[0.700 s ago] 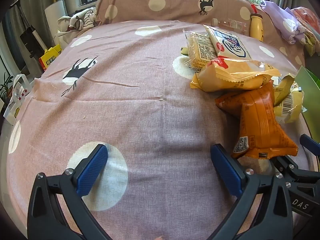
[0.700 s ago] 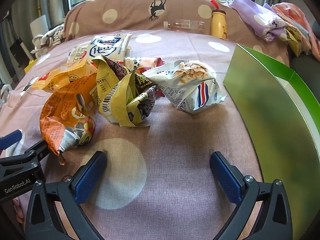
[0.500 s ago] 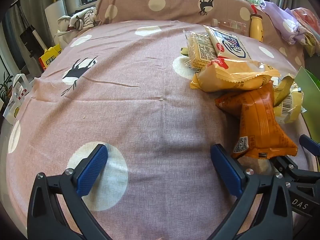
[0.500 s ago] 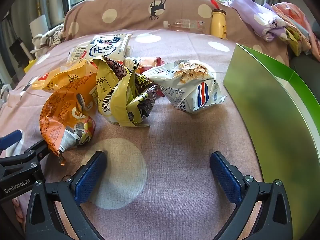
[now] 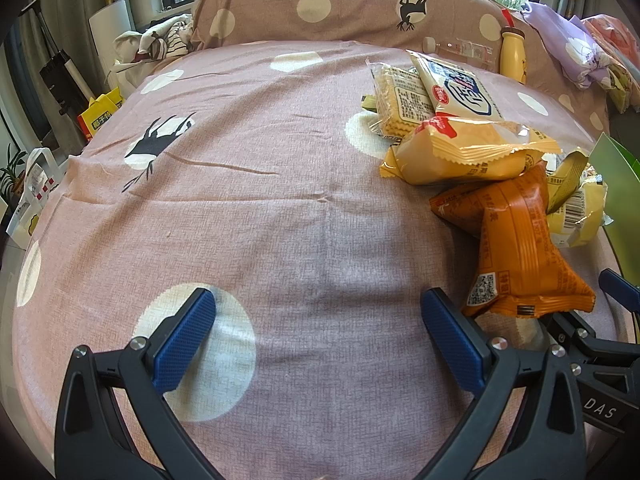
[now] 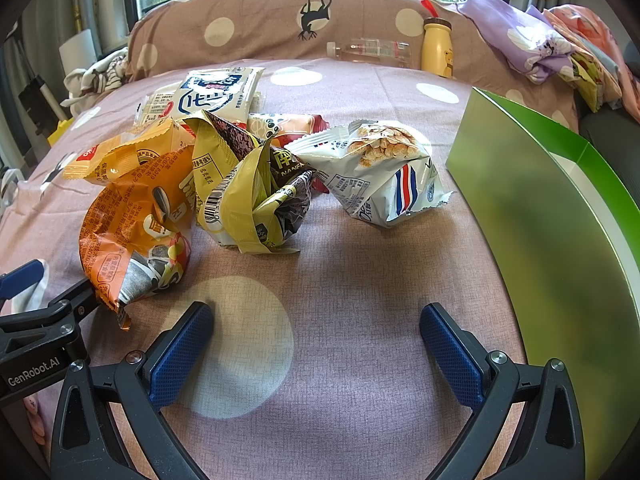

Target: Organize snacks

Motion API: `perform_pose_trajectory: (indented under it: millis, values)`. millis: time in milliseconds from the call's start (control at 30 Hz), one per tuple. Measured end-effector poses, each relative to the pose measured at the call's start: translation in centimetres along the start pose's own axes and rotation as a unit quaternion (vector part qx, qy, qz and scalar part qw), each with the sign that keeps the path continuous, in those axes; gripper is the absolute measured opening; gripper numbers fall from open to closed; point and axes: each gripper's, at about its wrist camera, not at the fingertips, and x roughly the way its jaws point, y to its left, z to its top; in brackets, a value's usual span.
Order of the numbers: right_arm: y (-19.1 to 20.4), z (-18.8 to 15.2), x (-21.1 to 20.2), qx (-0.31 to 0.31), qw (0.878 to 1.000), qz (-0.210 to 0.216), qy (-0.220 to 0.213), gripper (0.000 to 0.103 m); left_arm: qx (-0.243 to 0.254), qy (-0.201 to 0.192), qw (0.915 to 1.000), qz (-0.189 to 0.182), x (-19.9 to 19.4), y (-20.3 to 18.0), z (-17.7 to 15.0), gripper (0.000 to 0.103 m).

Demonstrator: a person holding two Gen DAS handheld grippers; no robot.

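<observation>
Left wrist view: left gripper (image 5: 316, 322), jaws spread wide, nothing between them, over bare pink bedsheet (image 5: 248, 208); unchanged from 0.7 s ago. Orange snack bag (image 5: 516, 248) just right of the right jaw, its position unaltered; yellow snack bag (image 5: 468, 152) beyond it.

Right wrist view: right gripper (image 6: 316, 338), jaws likewise wide apart, empty, no shift. Olive snack bag (image 6: 248, 196) ahead of the left jaw; white snack bag (image 6: 380, 172) farther ahead, centre; green box (image 6: 536, 200) right of the right jaw.
</observation>
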Motion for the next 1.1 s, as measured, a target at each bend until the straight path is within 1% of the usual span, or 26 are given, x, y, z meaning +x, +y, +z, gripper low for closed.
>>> perform_pose_trajectory:
  millis: [333, 467, 533, 567, 633, 667, 733, 767, 800, 867, 900, 933, 1000, 1033, 1067, 1100]
  values:
    - [0.0, 0.0, 0.2, 0.000, 1.000, 0.000, 0.000, 0.102, 0.001, 0.000, 1.0000, 0.001, 0.0, 0.0, 0.0, 0.103]
    - [0.6, -0.1, 0.3, -0.003, 1.000, -0.008, 0.003, 0.102, 0.000, 0.005, 1.0000, -0.001, 0.0, 0.1, 0.0, 0.103]
    - [0.8, 0.4, 0.4, 0.000, 1.000, -0.008, 0.017, 0.102, 0.001, 0.013, 0.9998, -0.012, -0.2, 0.4, 0.1, 0.102]
    - [0.5, 0.6, 0.3, 0.001, 0.999, 0.003, 0.033, 0.102, -0.003, 0.019, 0.9996, -0.022, -0.4, 0.6, 0.1, 0.102]
    - [-0.2, 1.0, -0.7, 0.020, 0.998, 0.032, 0.046, 0.102, -0.016, 0.025, 0.9984, -0.048, -1.1, 1.2, 0.1, 0.099]
    - [-0.8, 1.1, -1.7, 0.043, 0.996, 0.062, 0.046, 0.102, -0.034, 0.027, 0.9965, -0.072, -1.8, 1.7, 0.2, 0.097]
    - [-1.6, 1.5, -3.9, 0.070, 0.991, 0.104, 0.049, 0.102, -0.064, 0.035, 0.9901, -0.120, -2.7, 2.4, 0.6, 0.097]
    - [-1.9, 2.0, -4.8, 0.073, 0.989, 0.117, 0.048, 0.102, -0.073, 0.038, 0.9856, -0.148, -3.1, 2.5, 0.9, 0.097]
    - [-2.1, 2.6, -5.7, 0.074, 0.988, 0.129, 0.045, 0.102, -0.073, 0.039, 0.9829, -0.164, -3.4, 2.3, 1.2, 0.097]
    - [-2.3, 4.4, -7.8, 0.079, 0.984, 0.156, 0.025, 0.102, -0.061, 0.036, 0.9810, -0.180, -3.9, 1.6, 1.6, 0.094]
    - [-2.3, 5.4, -8.5, 0.087, 0.981, 0.170, 0.018, 0.102, -0.055, 0.036, 0.9801, -0.187, -4.0, 1.1, 1.7, 0.091]
    - [-2.2, 6.1, -8.7, 0.092, 0.979, 0.183, 0.019, 0.102, -0.050, 0.041, 0.9785, -0.196, -4.0, 0.5, 1.9, 0.090]
    - [-1.3, 7.2, -7.9, 0.098, 0.967, 0.231, 0.039, 0.101, -0.048, 0.050, 0.9745, -0.214, -3.6, -0.2, 2.4, 0.089]
    - [-0.5, 7.8, -6.9, 0.094, 0.962, 0.251, 0.056, 0.094, -0.043, 0.053, 0.9730, -0.220, -3.4, -0.7, 2.6, 0.088]
    - [0.0, 8.0, -6.1, 0.091, 0.960, 0.256, 0.068, 0.085, -0.036, 0.055, 0.9734, -0.220, -3.2, -1.2, 2.7, 0.086]
    - [0.8, 8.1, -4.9, 0.086, 0.960, 0.254, 0.086, 0.081, -0.032, 0.056, 0.9740, -0.217, -3.1, -1.4, 2.6, 0.080]
